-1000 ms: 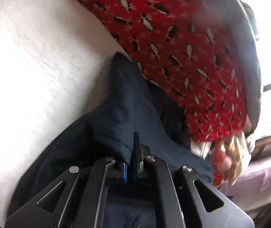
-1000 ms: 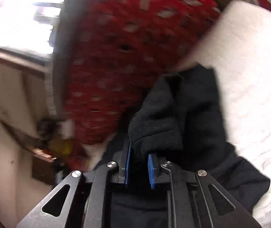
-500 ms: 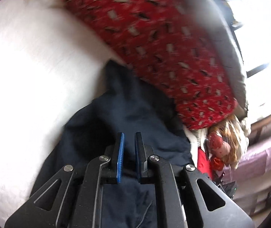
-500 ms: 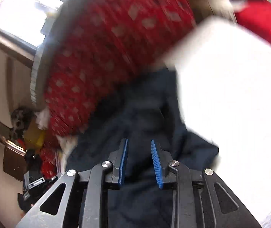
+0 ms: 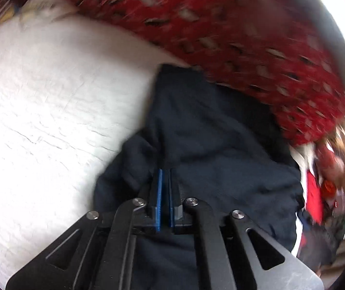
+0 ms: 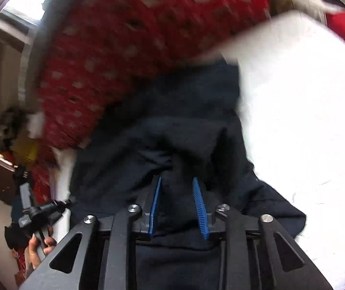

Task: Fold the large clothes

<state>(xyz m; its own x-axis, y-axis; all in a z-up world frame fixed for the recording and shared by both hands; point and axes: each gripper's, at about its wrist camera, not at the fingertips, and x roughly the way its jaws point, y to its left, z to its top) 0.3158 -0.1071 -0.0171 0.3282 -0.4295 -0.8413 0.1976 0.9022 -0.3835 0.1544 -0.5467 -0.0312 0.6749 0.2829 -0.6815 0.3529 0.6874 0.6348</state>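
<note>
A dark navy garment [image 5: 211,140] lies bunched on a white textured bedcover [image 5: 51,111]; it also shows in the right wrist view [image 6: 187,125]. My left gripper [image 5: 165,176] hangs just over the garment, its blue pads nearly together with nothing seen between them. My right gripper [image 6: 177,183] is open above a raised fold of the same garment, which sits between the blue pads without being clamped.
A red patterned blanket [image 5: 233,36] lies along the far side, touching the garment's far edge, and shows in the right wrist view [image 6: 129,38]. Clutter with red items [image 5: 322,183] sits at the right. The other gripper and a hand [image 6: 37,222] show at lower left.
Both grippers let go of the garment and it dropped onto the bed. The left jaws then narrowed again. The right jaws stay open over the fold.
</note>
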